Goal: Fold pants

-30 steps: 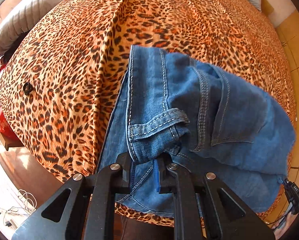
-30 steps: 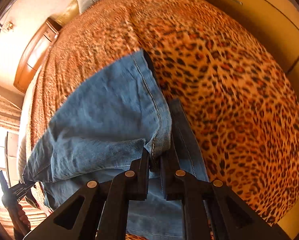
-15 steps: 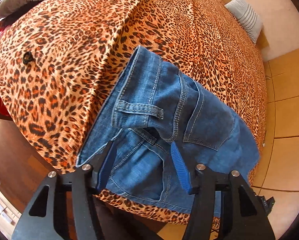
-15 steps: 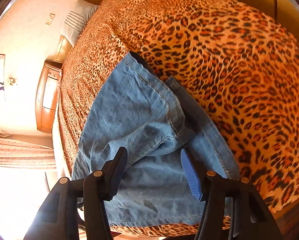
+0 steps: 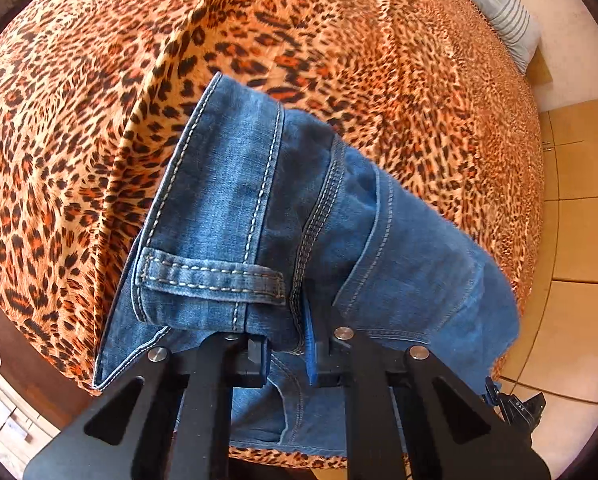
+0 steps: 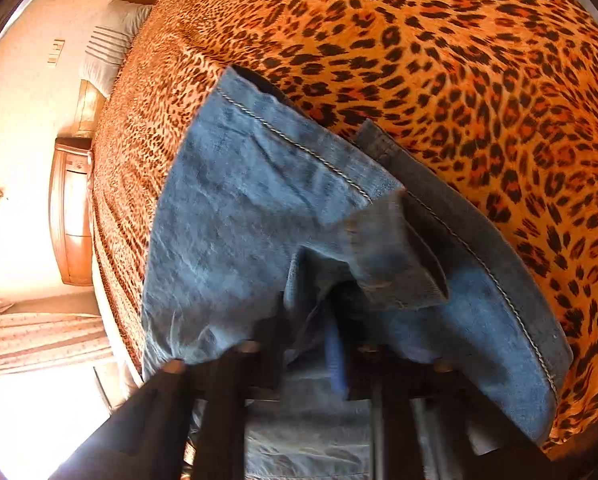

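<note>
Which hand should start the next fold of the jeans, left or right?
Probably the left. The left gripper is shut on the jeans at the sturdy waistband, shown sharply. The right gripper also pinches denim, near the hem, but its view is blurred.

Jeans [image 5: 299,216] on bedspread [image 5: 99,80] near its edge — pillow [image 5: 503,16] at far end, nightstand [image 6: 73,212] beyond

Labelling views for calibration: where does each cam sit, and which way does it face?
Left wrist: on the left gripper, looking steeply down at the jeans waistband; its fingers pinch denim.
Right wrist: on the right gripper, facing down at the hem end; blurred fingers in fabric.
Shared: jeans, leopard bedspread, striped pillow.
</note>
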`<state>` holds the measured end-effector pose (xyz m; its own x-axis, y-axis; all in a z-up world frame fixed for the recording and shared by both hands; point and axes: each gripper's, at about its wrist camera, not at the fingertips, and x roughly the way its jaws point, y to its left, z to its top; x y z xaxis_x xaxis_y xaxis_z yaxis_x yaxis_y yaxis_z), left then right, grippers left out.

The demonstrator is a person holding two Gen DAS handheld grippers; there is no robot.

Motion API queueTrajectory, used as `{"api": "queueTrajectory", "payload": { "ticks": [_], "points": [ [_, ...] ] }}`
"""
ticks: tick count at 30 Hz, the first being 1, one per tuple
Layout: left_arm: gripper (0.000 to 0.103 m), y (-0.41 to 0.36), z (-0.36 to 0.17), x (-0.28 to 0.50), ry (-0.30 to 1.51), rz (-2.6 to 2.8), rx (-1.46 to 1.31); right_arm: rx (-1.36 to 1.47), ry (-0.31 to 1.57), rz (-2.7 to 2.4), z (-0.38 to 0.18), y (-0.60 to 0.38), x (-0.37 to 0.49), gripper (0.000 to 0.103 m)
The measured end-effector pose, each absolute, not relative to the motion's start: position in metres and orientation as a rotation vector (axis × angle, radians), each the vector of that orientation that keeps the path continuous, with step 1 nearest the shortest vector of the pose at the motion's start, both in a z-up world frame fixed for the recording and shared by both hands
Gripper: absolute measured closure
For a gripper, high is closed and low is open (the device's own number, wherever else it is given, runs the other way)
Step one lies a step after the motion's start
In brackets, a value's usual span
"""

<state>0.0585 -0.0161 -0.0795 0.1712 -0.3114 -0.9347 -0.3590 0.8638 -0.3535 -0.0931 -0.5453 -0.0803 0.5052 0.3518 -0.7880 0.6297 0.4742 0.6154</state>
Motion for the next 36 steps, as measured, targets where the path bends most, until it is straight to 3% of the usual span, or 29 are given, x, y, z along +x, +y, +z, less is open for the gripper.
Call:
{"api": "queueTrajectory", "payload": {
  "ticks": [6, 10, 13, 17, 19, 20, 21, 29, 31, 32, 33, 34, 35, 36],
  "points": [
    [0.096, -0.001, 0.003, 0.011, 1.258, -0.101, -0.539, 1.106, 0.912, -0.027, -0.006, -0.541, -0.133, 0.101],
    [0.096, 0.016, -0.042, -0.022, 1.35, -0.028, -0.557, 1.095, 0.985, -0.07, -0.032, -0.536, -0.186, 0.1],
    [0.096, 0.031, -0.093, -0.03, 1.505, 0.004, -0.758, 1.158, 1.064, -0.16, -0.075, -0.554, -0.212, 0.096],
    [0.091, 0.035, -0.078, -0.024, 1.406, 0.029, -0.761, 1.15, 1.017, -0.12, -0.069, -0.555, -0.206, 0.093],
    [0.074, 0.034, -0.076, -0.019, 1.396, 0.011, -0.807, 1.17, 1.004, -0.101, -0.062, -0.555, -0.196, 0.073],
    [0.058, 0.033, -0.076, -0.017, 1.388, 0.019, -0.818, 1.177, 1.004, -0.105, -0.062, -0.553, -0.192, 0.048],
    [0.049, 0.032, -0.075, -0.016, 1.374, 0.033, -0.82, 1.18, 1.0, -0.114, -0.063, -0.55, -0.19, 0.038],
    [0.048, -0.01, -0.106, 0.018, 1.419, 0.055, -0.764, 1.299, 1.002, -0.151, -0.089, -0.542, -0.161, 0.038],
    [0.055, -0.018, -0.109, 0.031, 1.42, 0.067, -0.715, 1.282, 1.005, -0.169, -0.091, -0.54, -0.148, 0.039],
    [0.083, -0.021, -0.107, 0.04, 1.42, 0.062, -0.692, 1.27, 1.004, -0.167, -0.092, -0.538, -0.14, 0.043],
    [0.097, -0.023, -0.103, 0.049, 1.421, 0.047, -0.674, 1.261, 1.01, -0.153, -0.092, -0.537, -0.132, 0.061],
    [0.097, -0.022, -0.096, 0.055, 1.414, 0.027, -0.676, 1.238, 1.025, -0.147, -0.091, -0.535, -0.125, 0.075],
    [0.097, -0.021, -0.085, 0.059, 1.384, 0.013, -0.689, 1.226, 1.019, -0.132, -0.087, -0.535, -0.119, 0.096],
    [0.097, -0.018, -0.071, 0.06, 1.352, -0.011, -0.694, 1.229, 0.991, -0.107, -0.08, -0.534, -0.112, 0.096]
  ]
}}
